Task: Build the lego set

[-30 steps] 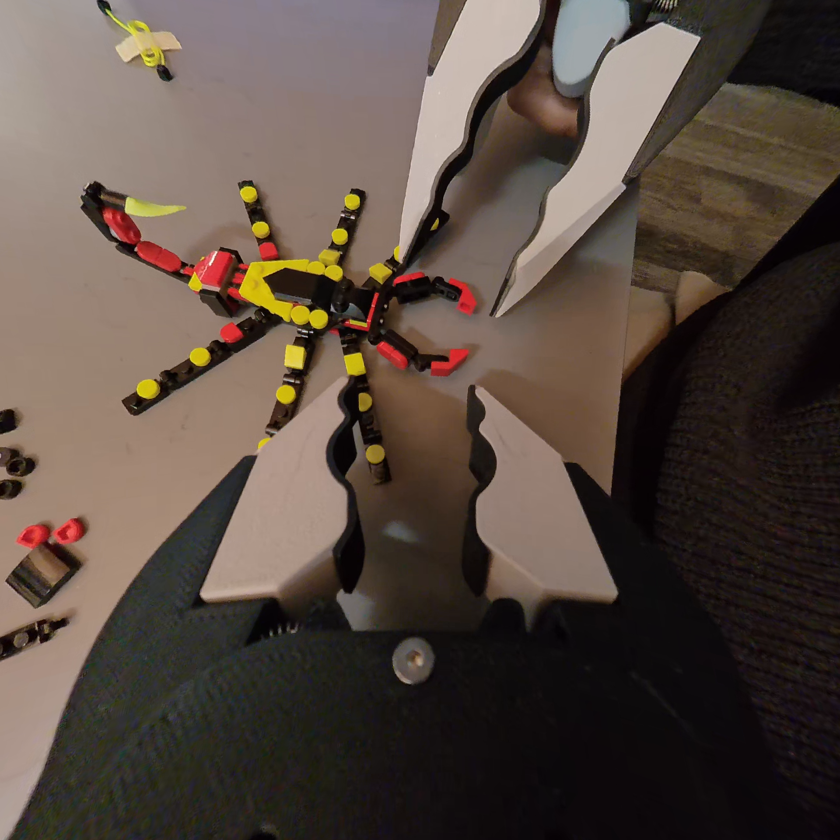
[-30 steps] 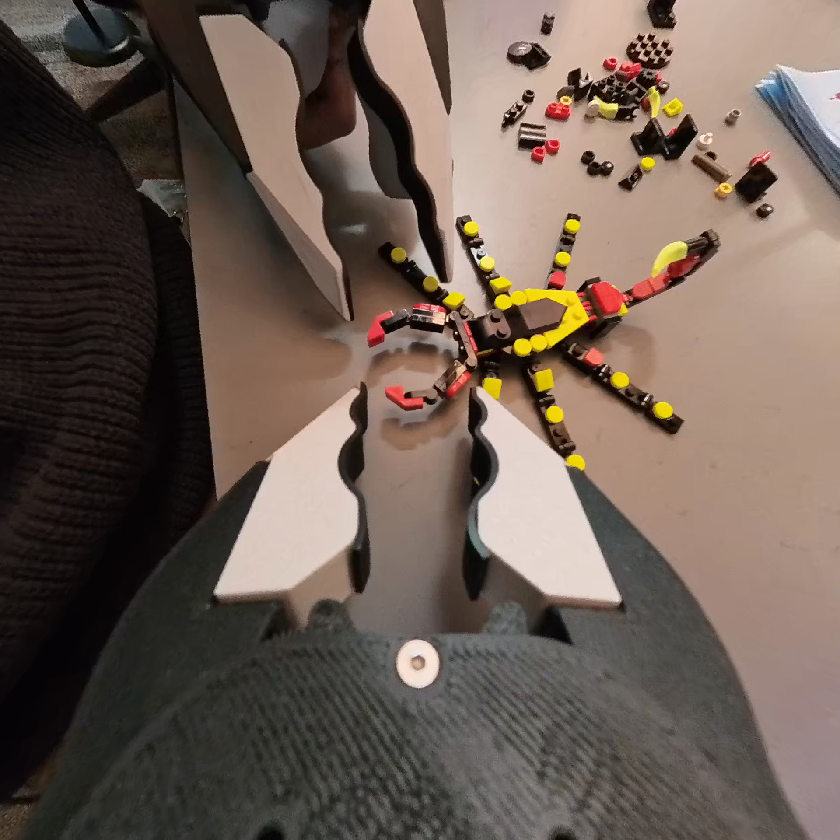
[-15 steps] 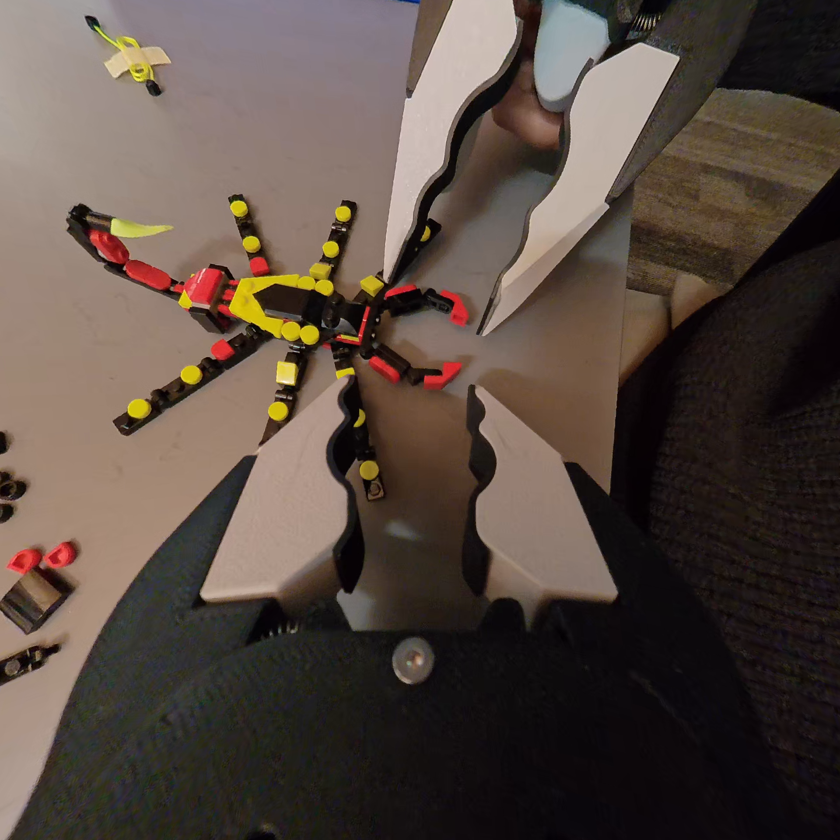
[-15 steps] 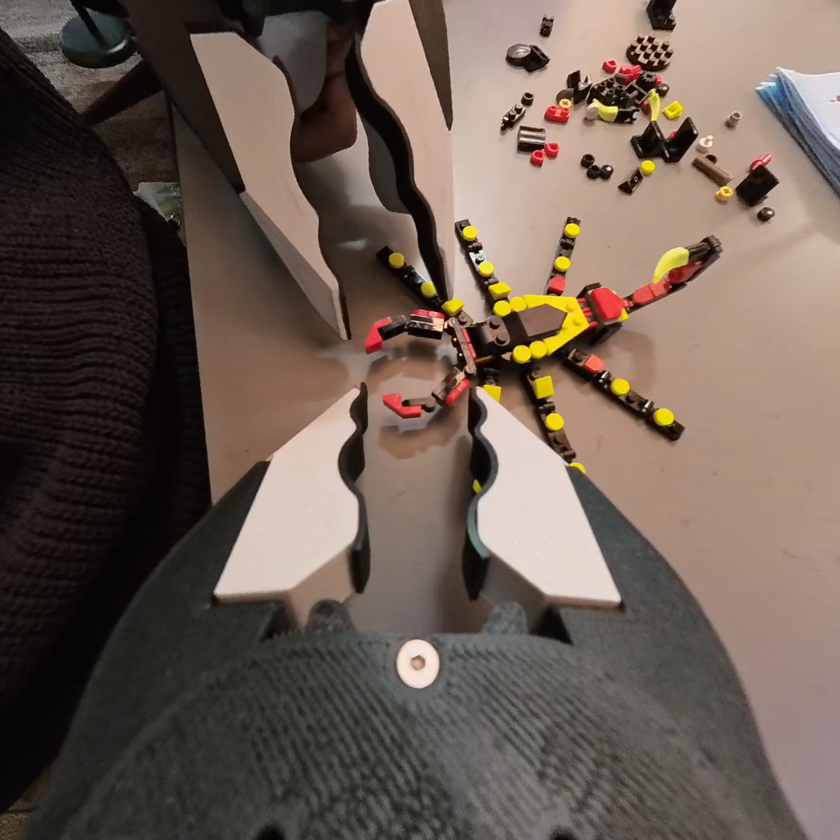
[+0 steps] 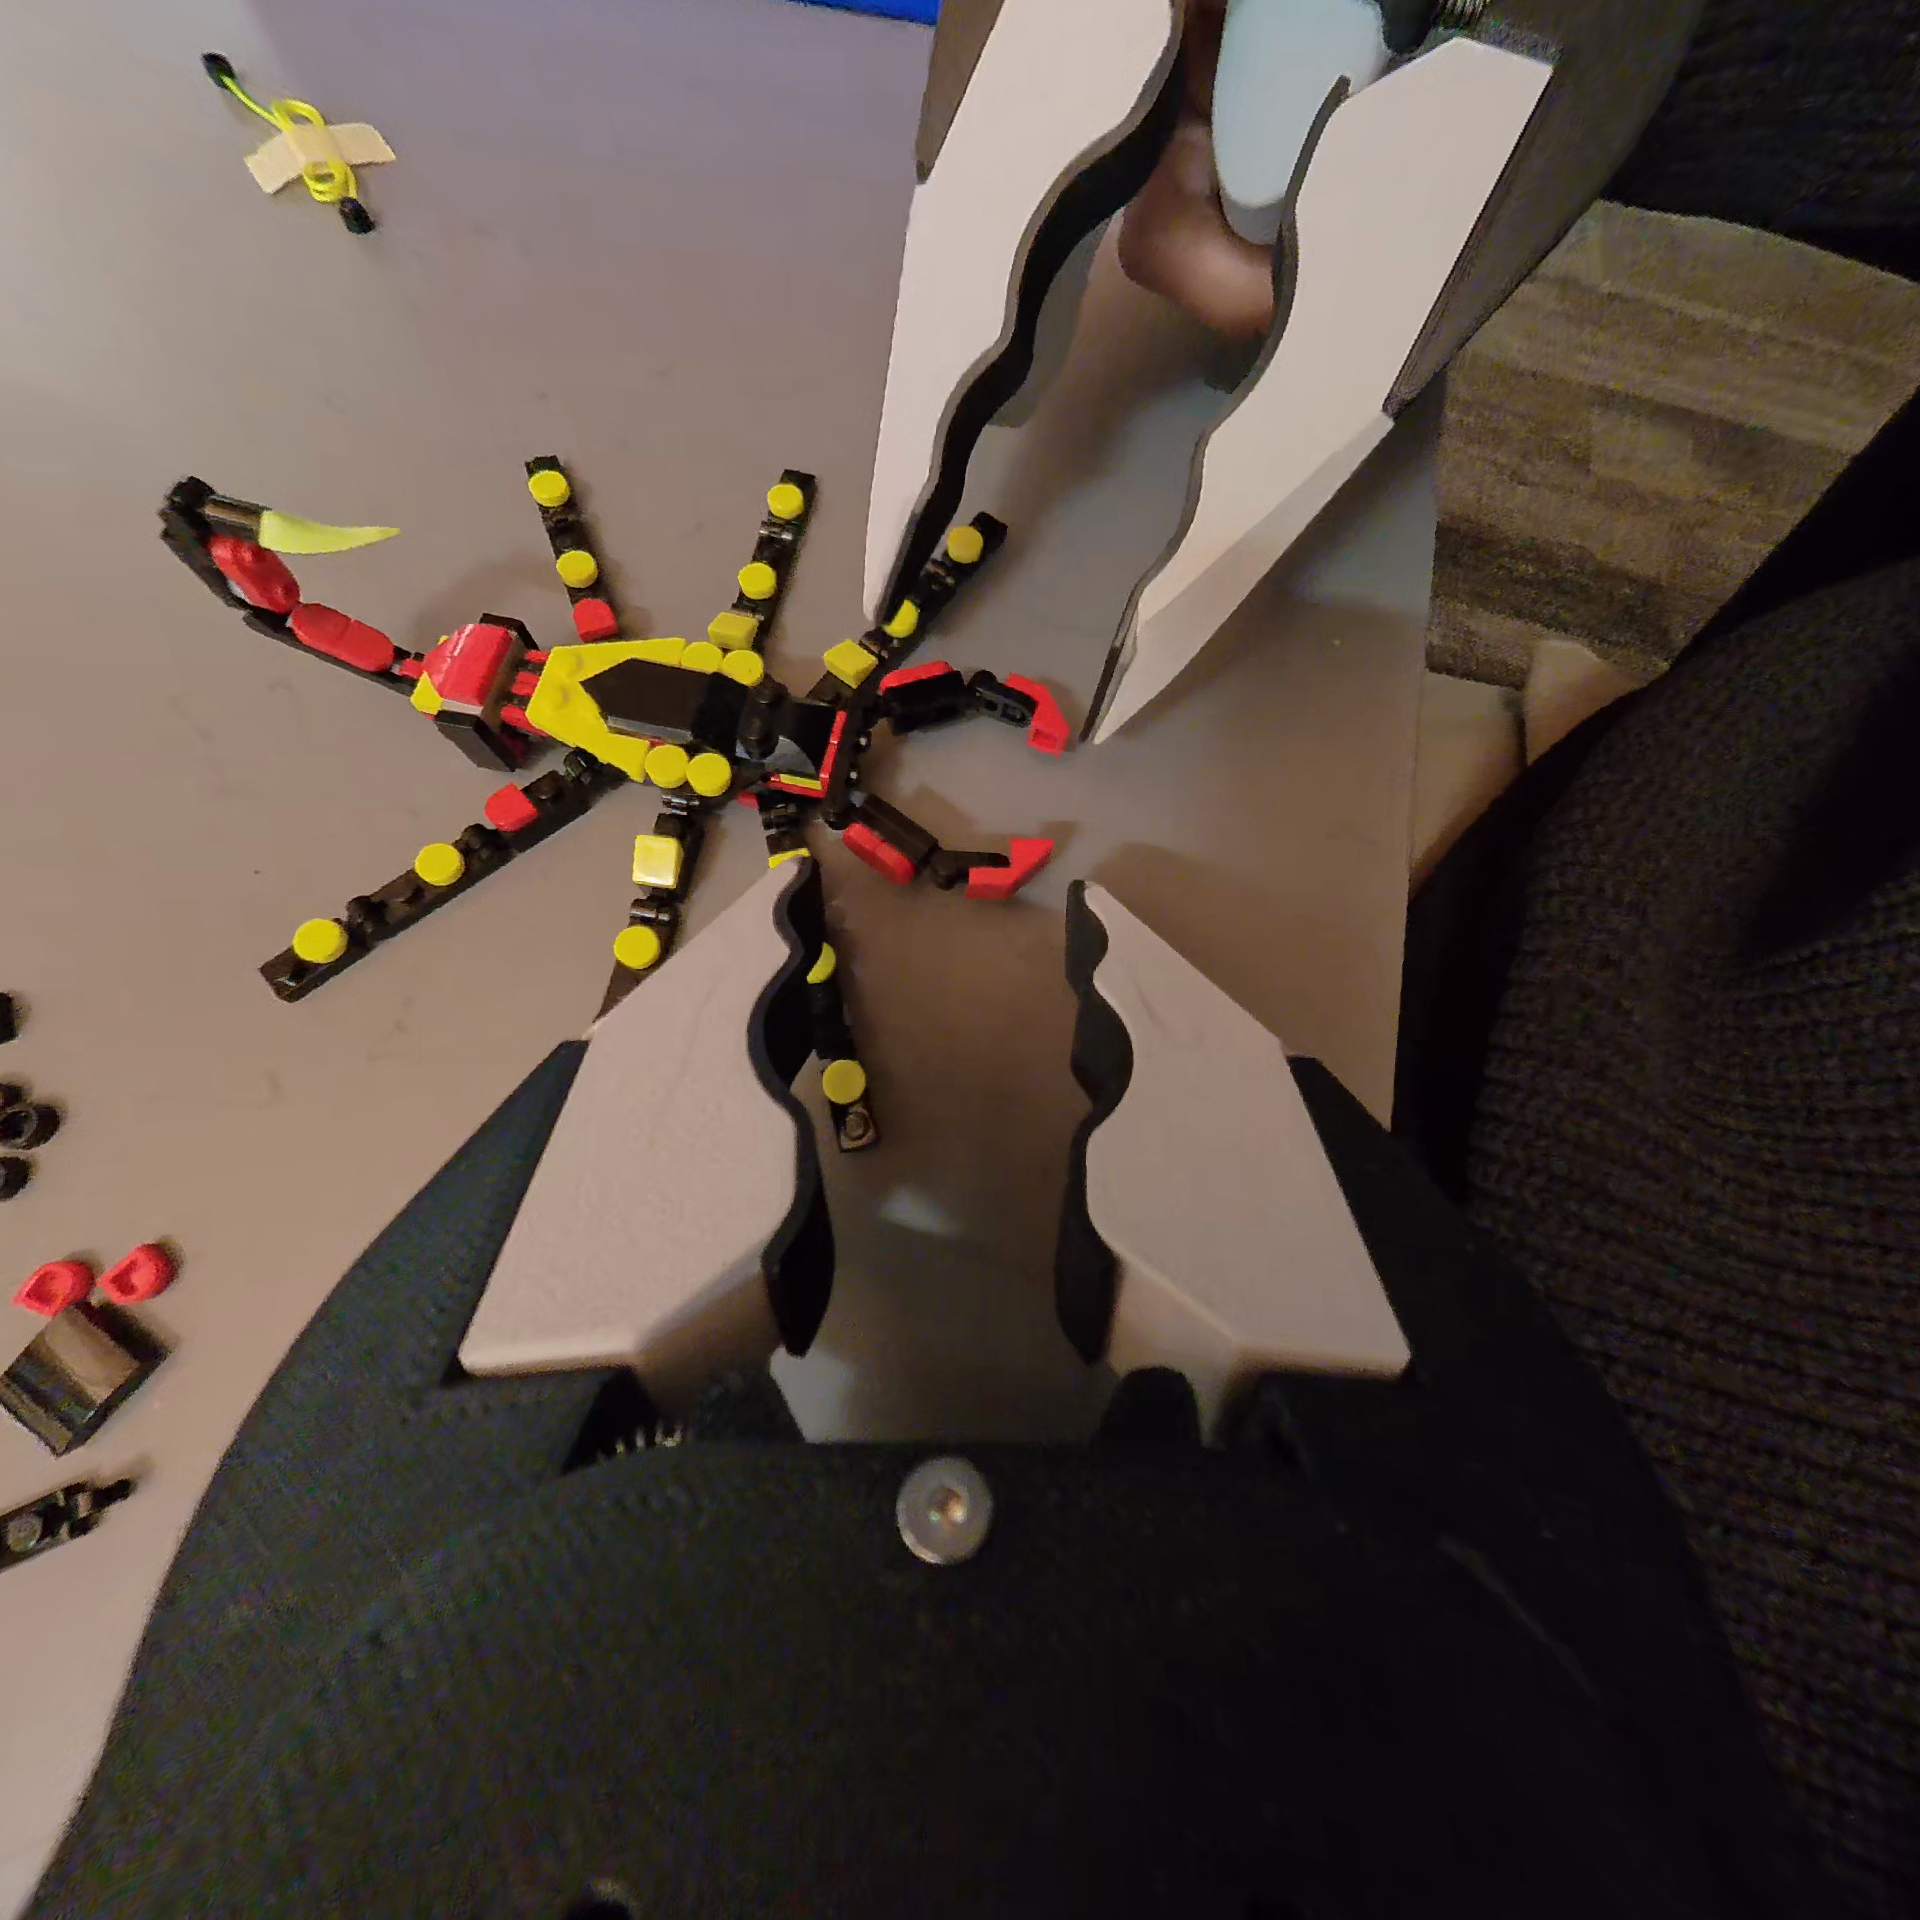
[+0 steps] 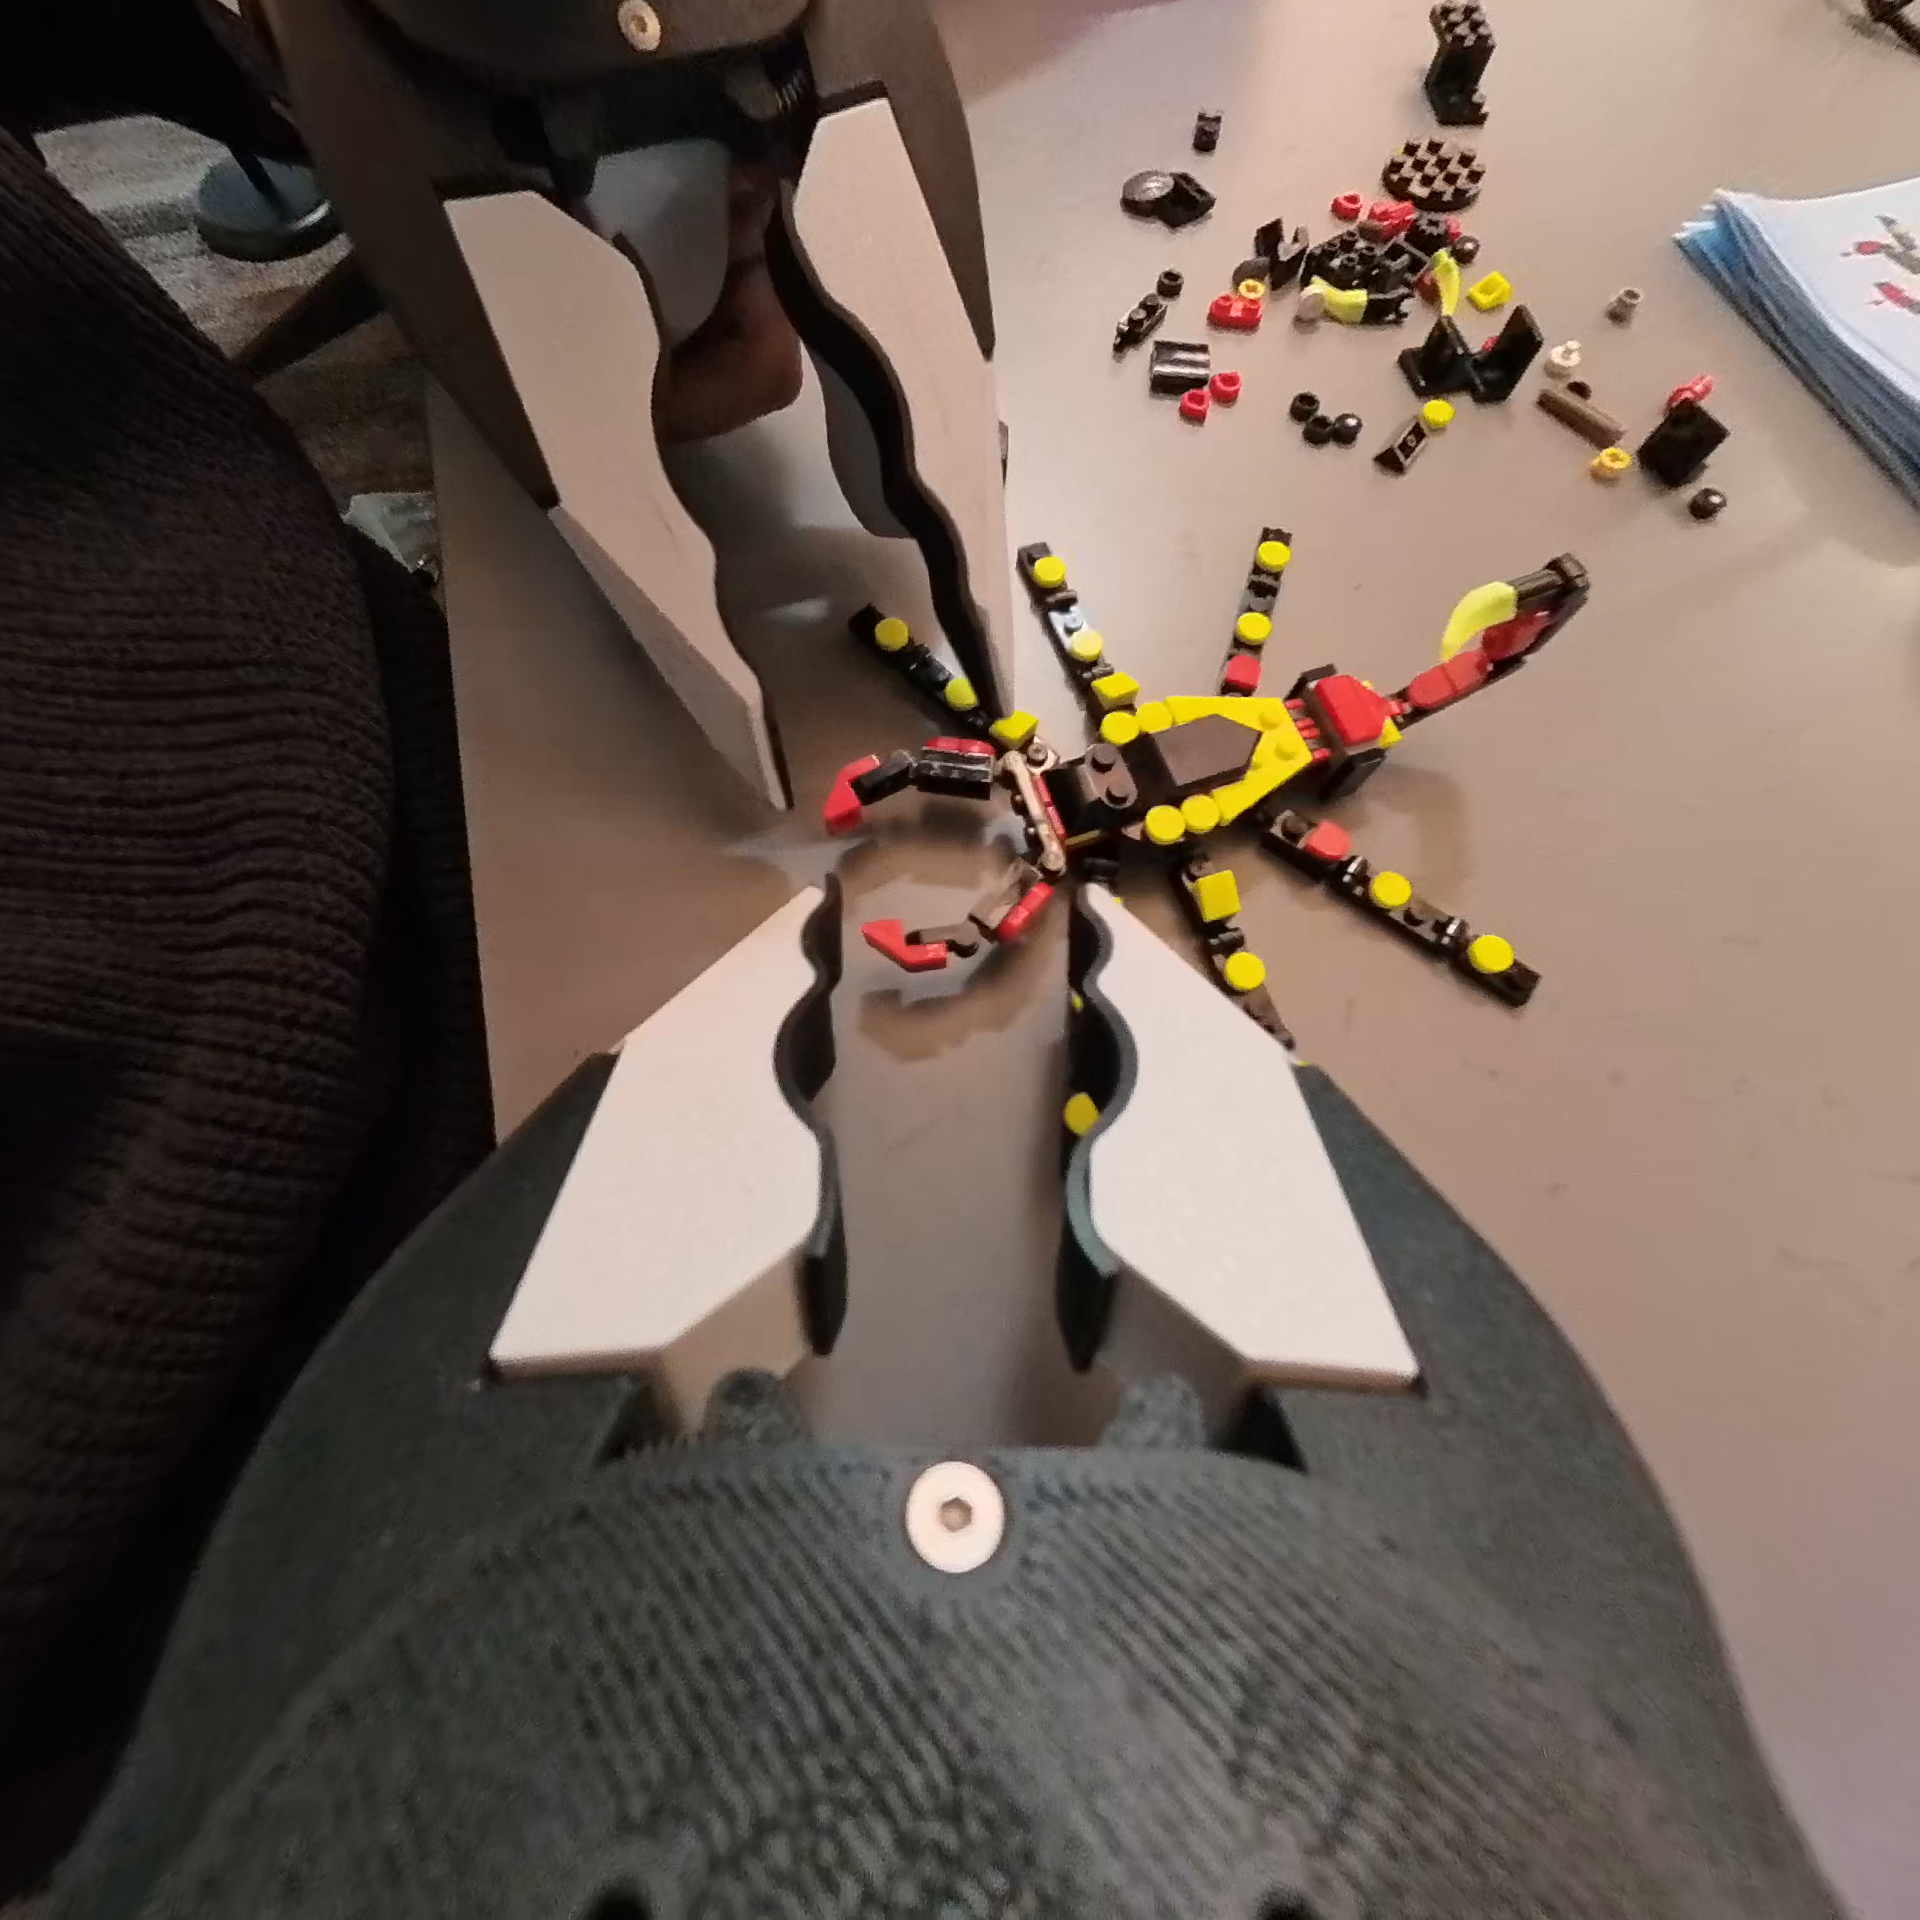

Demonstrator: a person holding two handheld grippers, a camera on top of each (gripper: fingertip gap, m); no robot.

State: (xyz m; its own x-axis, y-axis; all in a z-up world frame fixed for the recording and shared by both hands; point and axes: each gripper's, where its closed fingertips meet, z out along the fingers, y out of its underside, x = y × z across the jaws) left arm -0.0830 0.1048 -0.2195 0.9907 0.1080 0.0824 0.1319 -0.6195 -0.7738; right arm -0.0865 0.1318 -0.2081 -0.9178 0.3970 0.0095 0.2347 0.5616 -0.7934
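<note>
A brick-built scorpion [image 5: 665, 717] in black, red and yellow lies flat on the grey desk [image 5: 520, 291], close to the desk's near edge, with its pincers towards the person and its tail with the pale yellow stinger [image 5: 322, 535] curled away.

The left gripper [image 5: 935, 883] hovers low over the model with its jaws parted and nothing between the pads. One of the scorpion's black legs with yellow studs [image 5: 836, 1049] runs under its left finger [image 5: 665, 1122] and into the gap, without being pinched. The lower red pincer [image 5: 1013, 868] lies just ahead of the fingertips.

The right gripper [image 6: 951, 894] comes in from the opposite side, likewise open and holding nothing. The near red pincer [image 6: 904, 940] sits between its fingertips without either pad pressing on it, and a studded leg [image 6: 1081, 1107] shows along the inside of its right finger [image 6: 1226, 1174]. The two grippers face each other across the scorpion's front, so each blocks the other's way to the claws.

Farther off on the desk lie a scatter of loose bricks [image 6: 1392, 281], a stack of blue-edged booklets [image 6: 1829, 291], two small red pieces [image 5: 94, 1278] beside a black block [image 5: 78, 1377], and a taped-down yellow cord [image 5: 312, 156]. A dark knitted sleeve [image 5: 1714, 1039] fills the side beyond the desk edge.
</note>
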